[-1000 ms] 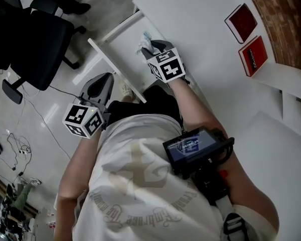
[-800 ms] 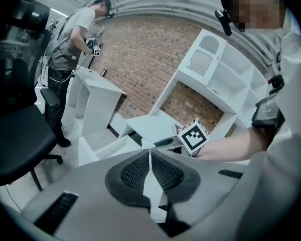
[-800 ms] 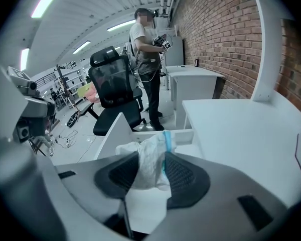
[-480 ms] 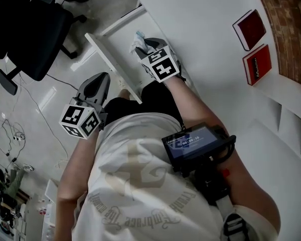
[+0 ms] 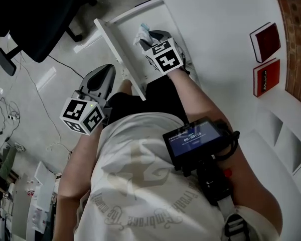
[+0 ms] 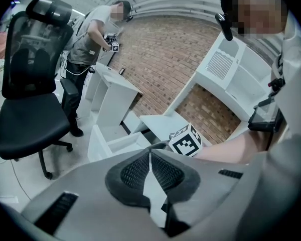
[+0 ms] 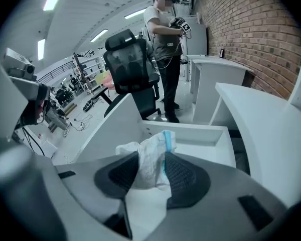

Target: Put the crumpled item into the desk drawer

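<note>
The crumpled item [image 7: 149, 160] is a white wad with a light blue strip. My right gripper [image 7: 151, 170] is shut on it, its dark pads pressing both sides. In the head view the right gripper [image 5: 149, 38] holds the crumpled item [image 5: 142, 34] over the open white desk drawer [image 5: 118, 51]. The drawer's [image 7: 195, 130] inside shows just beyond the wad. My left gripper [image 5: 104, 78] hangs to the left of the drawer's front panel, lower in the view. Its pads meet at the tip with nothing between them [image 6: 150, 159].
A black office chair [image 5: 32, 19] stands on the floor left of the drawer. Two red books [image 5: 265, 36] lie on the white desk [image 5: 215, 29] at the right. Cables [image 5: 5, 119] trail over the floor. Another person [image 7: 165, 39] stands further back by a white counter.
The head view has swung a little. The right gripper stays over the drawer with the wad still in its jaws, and the left gripper keeps its place beside the drawer front.
</note>
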Available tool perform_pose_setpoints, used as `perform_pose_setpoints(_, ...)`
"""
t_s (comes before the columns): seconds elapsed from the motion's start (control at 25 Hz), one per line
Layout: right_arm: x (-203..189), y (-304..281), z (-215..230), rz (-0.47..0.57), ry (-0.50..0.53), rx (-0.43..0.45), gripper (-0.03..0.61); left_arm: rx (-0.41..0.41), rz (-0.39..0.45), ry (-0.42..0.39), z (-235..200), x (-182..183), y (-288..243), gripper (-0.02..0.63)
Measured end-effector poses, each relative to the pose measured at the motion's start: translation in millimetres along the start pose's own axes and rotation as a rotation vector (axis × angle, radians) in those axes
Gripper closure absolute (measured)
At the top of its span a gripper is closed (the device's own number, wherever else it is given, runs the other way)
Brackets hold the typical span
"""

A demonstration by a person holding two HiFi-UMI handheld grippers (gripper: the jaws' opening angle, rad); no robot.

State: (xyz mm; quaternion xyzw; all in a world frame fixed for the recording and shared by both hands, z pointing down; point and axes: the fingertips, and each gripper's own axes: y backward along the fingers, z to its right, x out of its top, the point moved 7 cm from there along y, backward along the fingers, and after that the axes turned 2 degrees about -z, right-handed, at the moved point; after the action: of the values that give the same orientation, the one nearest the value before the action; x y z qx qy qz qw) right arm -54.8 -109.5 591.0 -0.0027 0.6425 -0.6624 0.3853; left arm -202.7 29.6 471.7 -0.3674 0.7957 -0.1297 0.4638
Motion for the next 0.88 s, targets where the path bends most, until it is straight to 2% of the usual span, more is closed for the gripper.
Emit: perform_pose_setpoints(0.88,-38.6,-78.7,-4.2,-0.124,0.049,0.024,0.4,0.07,0.021,0.074,-1.3,-33.7,27.7,0.581)
